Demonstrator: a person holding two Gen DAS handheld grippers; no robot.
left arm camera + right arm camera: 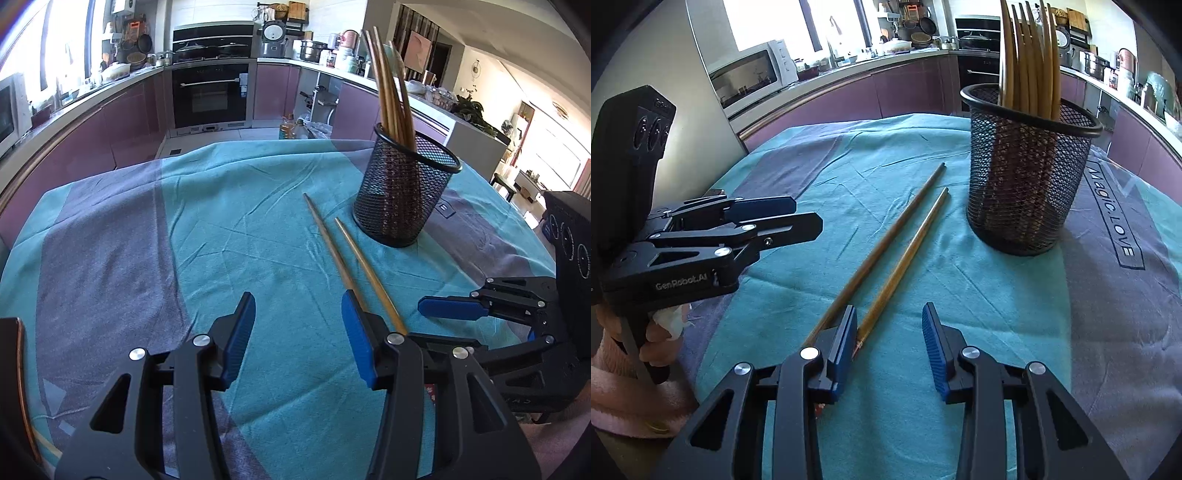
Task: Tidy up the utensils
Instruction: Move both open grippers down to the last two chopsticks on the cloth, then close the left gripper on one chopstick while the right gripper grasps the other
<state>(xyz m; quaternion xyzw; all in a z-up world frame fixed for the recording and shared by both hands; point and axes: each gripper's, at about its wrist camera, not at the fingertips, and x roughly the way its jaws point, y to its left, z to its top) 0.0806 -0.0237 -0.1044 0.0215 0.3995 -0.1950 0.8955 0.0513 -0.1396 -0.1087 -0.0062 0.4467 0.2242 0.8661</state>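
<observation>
While two loose chopsticks (886, 254) lie side by side on the cloth-covered table (979, 314), just beside the mesh holder (1027, 177) where the other chopsticks (1030, 59) already stand, we hold both tools low above their near ends. Our right tool (889, 341) has its jaws apart and empty, its left pad next to one thick end, and our left tool (297, 338) is also apart and empty. We judge these sticks to be light, stiff and a little slippery, so we should pinch one across its thicker end.
</observation>
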